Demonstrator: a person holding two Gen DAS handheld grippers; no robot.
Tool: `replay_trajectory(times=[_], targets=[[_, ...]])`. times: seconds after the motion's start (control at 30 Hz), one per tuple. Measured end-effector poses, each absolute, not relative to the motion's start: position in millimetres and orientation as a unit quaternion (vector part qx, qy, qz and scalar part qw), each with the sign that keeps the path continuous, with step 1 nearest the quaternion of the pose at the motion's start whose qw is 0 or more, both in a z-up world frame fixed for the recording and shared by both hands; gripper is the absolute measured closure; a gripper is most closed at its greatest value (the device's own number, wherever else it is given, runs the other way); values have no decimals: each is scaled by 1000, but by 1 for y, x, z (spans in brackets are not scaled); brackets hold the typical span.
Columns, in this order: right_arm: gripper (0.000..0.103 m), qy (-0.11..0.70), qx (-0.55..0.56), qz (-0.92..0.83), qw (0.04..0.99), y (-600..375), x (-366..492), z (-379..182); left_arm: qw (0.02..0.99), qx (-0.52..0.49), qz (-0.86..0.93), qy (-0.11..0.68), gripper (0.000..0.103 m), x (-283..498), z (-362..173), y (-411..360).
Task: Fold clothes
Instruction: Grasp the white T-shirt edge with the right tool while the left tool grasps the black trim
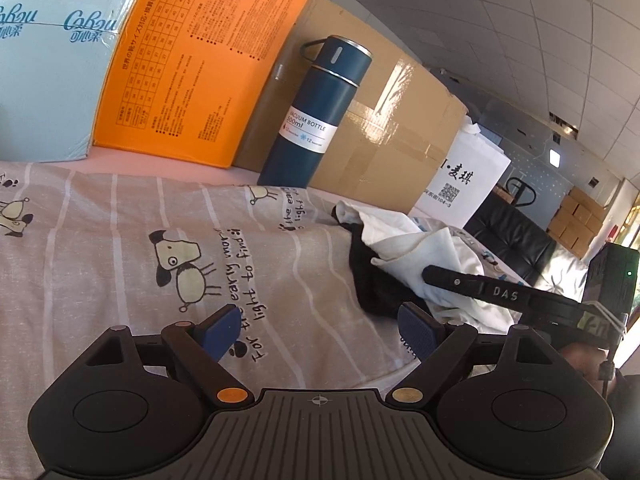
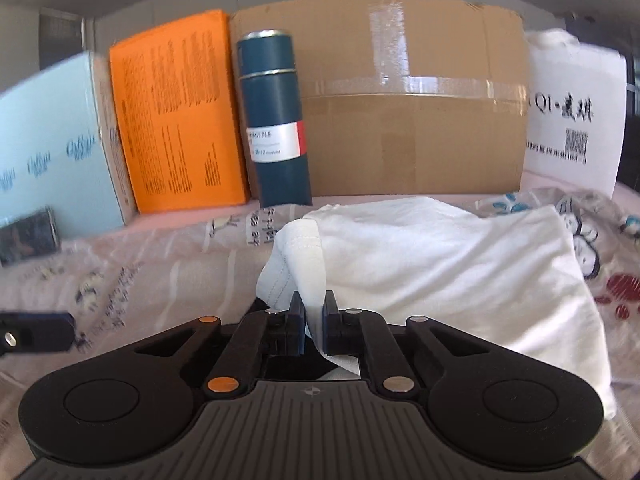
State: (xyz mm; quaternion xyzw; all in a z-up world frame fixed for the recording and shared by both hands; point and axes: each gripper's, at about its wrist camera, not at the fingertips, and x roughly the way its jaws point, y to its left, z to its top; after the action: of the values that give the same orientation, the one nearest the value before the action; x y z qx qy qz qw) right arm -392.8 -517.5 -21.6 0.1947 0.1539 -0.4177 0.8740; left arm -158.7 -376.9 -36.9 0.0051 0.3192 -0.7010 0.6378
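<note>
A white T-shirt (image 2: 440,264) lies crumpled on the dog-print bedsheet (image 1: 120,240). In the right wrist view my right gripper (image 2: 313,304) is shut on a fold of the white T-shirt near its collar edge. In the left wrist view the shirt (image 1: 420,248) lies bunched to the right, with dark fabric (image 1: 372,280) under it. My left gripper (image 1: 320,326) is open and empty, low over the sheet, to the left of the shirt. The right gripper's finger (image 1: 480,286) reaches into the shirt from the right.
Along the back stand a light blue box (image 1: 48,60), an orange box (image 1: 192,60), a dark blue vacuum bottle (image 1: 316,112), a taped cardboard box (image 1: 380,120) and a white paper bag (image 1: 464,176). A phone (image 2: 28,234) lies at the left.
</note>
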Motion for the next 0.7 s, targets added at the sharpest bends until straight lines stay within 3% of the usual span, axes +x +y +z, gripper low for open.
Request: replay_trajectory(times=[0.17,0.53,0.6,0.63,0.67,0.7], targets=[[98,68,286,-402,867,-531,-428,-18,624,1,-713,320,18,-167,-34,-393],[98,-38,335,-401,852,-535,-466,-20,599,41,-717,353,20,-220,-46,-467],[98,-49,336,-396,853,-534,-469,-21,594,48,-718,359,31,-229,-49,-480],[98,-51,336,-394,854,-534,-470,-21,592,54,-719,360,47,-235,-50,-487],[98,-53,335,-391,855,-534,-470,-21,593,75,-724,344,73,-244,-50,-494],[98,-53,335,-389,857,-534,-470,-21,595,87,-728,331,80,-250,-51,-498]])
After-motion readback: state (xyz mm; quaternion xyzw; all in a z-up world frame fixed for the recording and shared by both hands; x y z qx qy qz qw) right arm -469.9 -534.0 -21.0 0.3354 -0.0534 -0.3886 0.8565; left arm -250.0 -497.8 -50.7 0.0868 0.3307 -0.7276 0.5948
